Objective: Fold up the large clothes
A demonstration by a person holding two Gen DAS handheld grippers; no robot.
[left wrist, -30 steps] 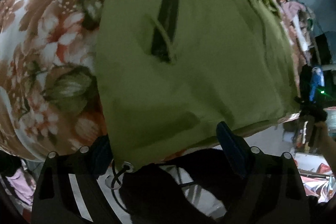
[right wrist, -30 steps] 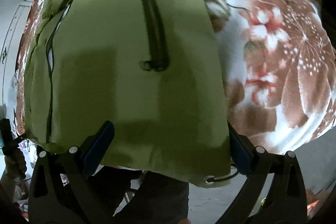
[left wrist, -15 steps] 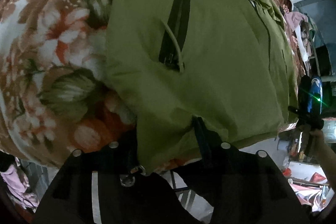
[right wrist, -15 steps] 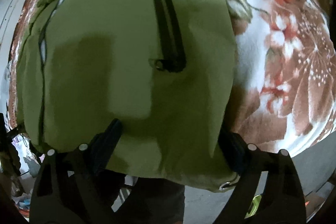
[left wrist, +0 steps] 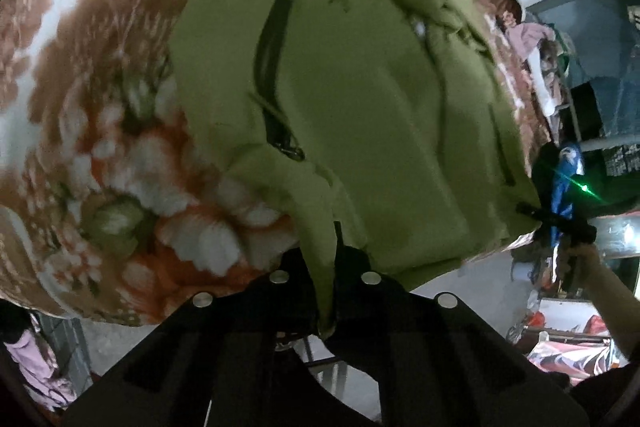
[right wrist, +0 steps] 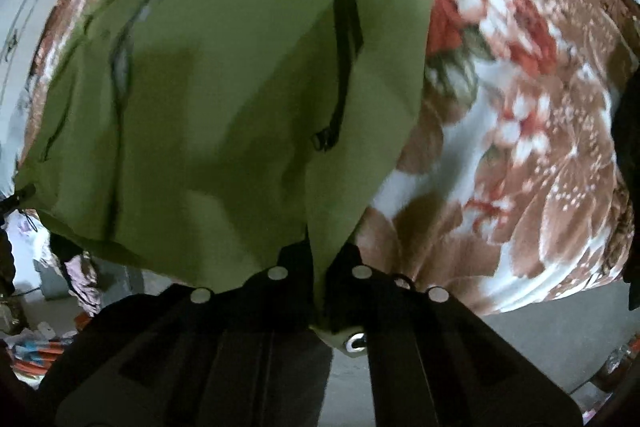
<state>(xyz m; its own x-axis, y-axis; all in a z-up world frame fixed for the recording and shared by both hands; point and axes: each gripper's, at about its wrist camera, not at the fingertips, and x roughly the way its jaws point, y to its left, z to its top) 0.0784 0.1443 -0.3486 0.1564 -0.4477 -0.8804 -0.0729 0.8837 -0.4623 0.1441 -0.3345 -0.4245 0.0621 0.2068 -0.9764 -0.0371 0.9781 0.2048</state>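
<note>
- Olive-green fabric fills the middle of both wrist views: it is a large jacket (left wrist: 360, 99) spread over a bed cover.
- Under it lies a flowered blanket (left wrist: 100, 115) in brown, white and orange-red; in the left wrist view it shows from 7 to 11 o'clock of the jacket, in the right wrist view from 1 to 5 o'clock.
- At 6 o'clock in the left wrist view, the left gripper (left wrist: 334, 267) has its jaws pressed together on a fold of the jacket's hem, and the cloth rises from the jaws in a narrow ridge.
- In its own view the right gripper (right wrist: 320, 267) is also at 6 o'clock, jaws closed on the hem of the same jacket (right wrist: 240, 87).
- Below this grip, at about 6 o'clock, a corner of the hem hangs down with a metal eyelet (right wrist: 355, 341) on it.
- Each view shows one black pocket zipper (left wrist: 272, 67) on the jacket front, running from about 12 o'clock down toward the grip; its pull (right wrist: 322, 139) is at the lower end.
- At 3 o'clock of the left wrist view, the other gripper appears small at the far hem corner, with a green light (left wrist: 585, 189) beside it.
- Both pictures are a little blurred.
</note>
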